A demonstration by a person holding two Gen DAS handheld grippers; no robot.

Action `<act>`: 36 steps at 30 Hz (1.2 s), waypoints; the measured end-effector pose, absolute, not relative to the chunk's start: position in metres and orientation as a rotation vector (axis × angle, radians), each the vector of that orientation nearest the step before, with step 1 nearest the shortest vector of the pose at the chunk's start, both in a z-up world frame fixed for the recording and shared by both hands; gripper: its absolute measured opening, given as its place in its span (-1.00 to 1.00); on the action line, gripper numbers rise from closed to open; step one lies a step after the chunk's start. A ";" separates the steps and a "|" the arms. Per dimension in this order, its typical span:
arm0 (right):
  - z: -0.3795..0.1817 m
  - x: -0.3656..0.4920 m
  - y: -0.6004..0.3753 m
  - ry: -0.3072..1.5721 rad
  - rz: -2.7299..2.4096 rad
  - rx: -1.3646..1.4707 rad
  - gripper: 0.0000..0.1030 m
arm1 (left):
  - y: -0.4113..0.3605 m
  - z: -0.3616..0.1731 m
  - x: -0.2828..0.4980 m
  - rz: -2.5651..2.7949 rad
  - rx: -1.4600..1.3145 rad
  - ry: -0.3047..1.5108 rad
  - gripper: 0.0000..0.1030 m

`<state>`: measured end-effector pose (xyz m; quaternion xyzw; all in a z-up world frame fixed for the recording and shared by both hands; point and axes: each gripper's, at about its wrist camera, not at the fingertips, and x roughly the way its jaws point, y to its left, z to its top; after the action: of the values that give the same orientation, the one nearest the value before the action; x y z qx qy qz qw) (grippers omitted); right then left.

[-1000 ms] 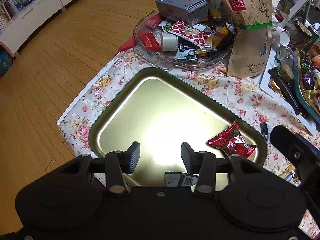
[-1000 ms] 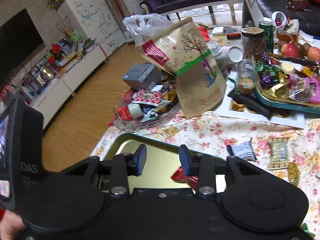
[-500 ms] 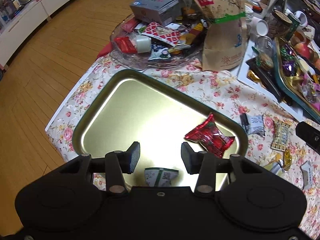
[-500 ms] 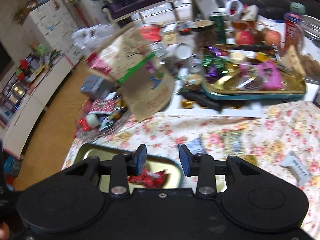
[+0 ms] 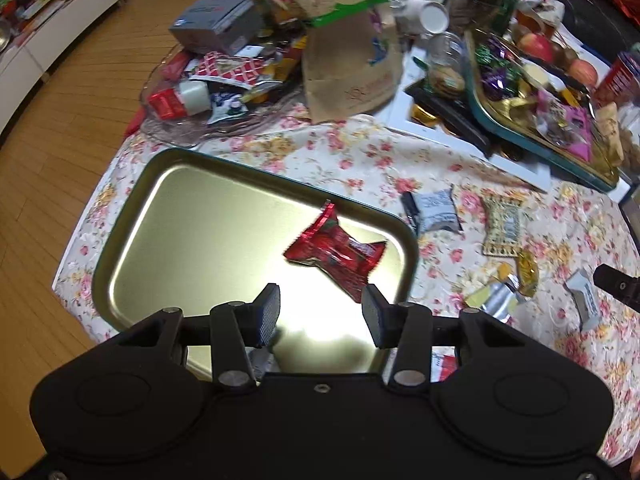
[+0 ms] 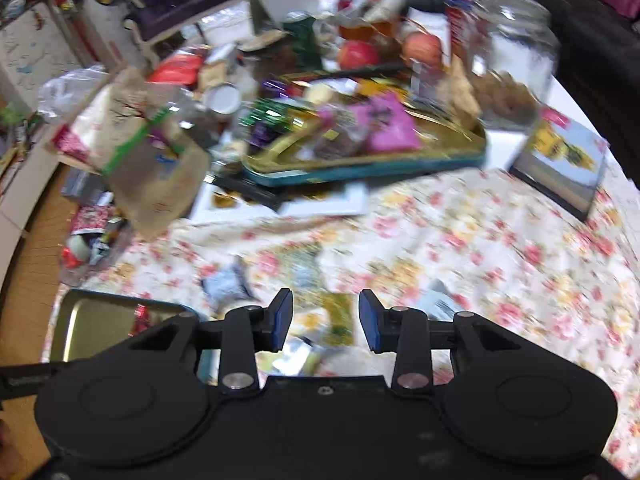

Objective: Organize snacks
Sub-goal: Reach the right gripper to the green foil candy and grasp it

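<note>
A gold tray [image 5: 180,216] with a dark rim lies on the floral cloth and holds a red snack packet [image 5: 336,252]. My left gripper [image 5: 320,316] is open and empty, above the tray's near edge, just short of the red packet. Loose snacks lie on the cloth right of the tray: a grey packet [image 5: 436,210], a gold patterned packet [image 5: 502,224] and small yellow wrappers [image 5: 504,284]. My right gripper [image 6: 325,320] is open and empty above those loose snacks; the view is blurred. The tray's corner [image 6: 92,320] shows at its left.
A glass dish [image 5: 192,120] of mixed snacks and a brown paper bag [image 5: 352,52] stand behind the tray. A teal-rimmed tray [image 5: 532,104] full of sweets sits on a white board at the right. A glass jar [image 6: 512,60] and a booklet [image 6: 560,164] stand further right.
My left gripper has swung right, so the red packet is nearer its jaws. My right gripper has moved right and down over the loose snacks. Both stay open.
</note>
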<state>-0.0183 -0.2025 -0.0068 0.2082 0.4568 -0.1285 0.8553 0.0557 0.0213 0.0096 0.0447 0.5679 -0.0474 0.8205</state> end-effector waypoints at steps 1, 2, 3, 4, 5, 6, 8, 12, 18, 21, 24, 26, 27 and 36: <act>-0.009 -0.021 -0.208 0.971 -0.276 0.446 -0.24 | 0.018 0.009 0.055 -0.110 0.101 1.213 0.02; -0.012 -0.026 -0.213 0.982 -0.282 0.456 -0.24 | 0.013 0.008 0.054 -0.122 0.107 1.218 0.02; -0.014 -0.030 -0.218 0.991 -0.287 0.465 -0.24 | 0.009 0.007 0.053 -0.133 0.114 1.223 0.02; -0.016 -0.033 -0.223 0.998 -0.292 0.471 -0.24 | 0.003 0.006 0.052 -0.148 0.123 1.230 0.02; -0.017 -0.035 -0.227 1.003 -0.297 0.475 -0.24 | -0.002 0.005 0.050 -0.158 0.131 1.233 0.02; -0.018 -0.038 -0.231 1.006 -0.305 0.476 -0.24 | -0.007 0.004 0.049 -0.168 0.142 1.236 0.02; -0.021 -0.042 -0.237 1.008 -0.323 0.473 -0.24 | -0.017 0.002 0.046 -0.189 0.167 1.239 0.02; -0.031 -0.048 -0.258 1.019 -0.372 0.494 -0.24 | -0.036 -0.002 0.042 -0.225 0.209 1.248 0.02; -0.054 -0.055 -0.289 1.064 -0.477 0.551 -0.24 | -0.054 -0.009 0.037 -0.270 0.248 1.270 0.02; -0.063 -0.061 -0.294 1.101 -0.482 0.572 -0.24 | -0.058 -0.012 0.036 -0.284 0.251 1.287 0.02; -0.070 -0.066 -0.287 1.154 -0.417 0.583 -0.24 | -0.061 -0.015 0.036 -0.295 0.258 1.300 0.02; -0.075 -0.069 -0.276 1.190 -0.366 0.571 -0.24 | -0.062 -0.017 0.036 -0.292 0.262 1.306 0.02; -0.077 -0.070 -0.271 1.205 -0.347 0.563 -0.24 | -0.063 -0.018 0.036 -0.292 0.263 1.310 0.02; -0.089 -0.076 -0.237 1.286 -0.217 0.471 -0.24 | -0.065 -0.023 0.035 -0.296 0.274 1.329 0.02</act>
<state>-0.0761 -0.2369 -0.0892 0.2171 0.5927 -0.1000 0.7691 0.0352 -0.0653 -0.0229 0.1262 0.6122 -0.1366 0.7685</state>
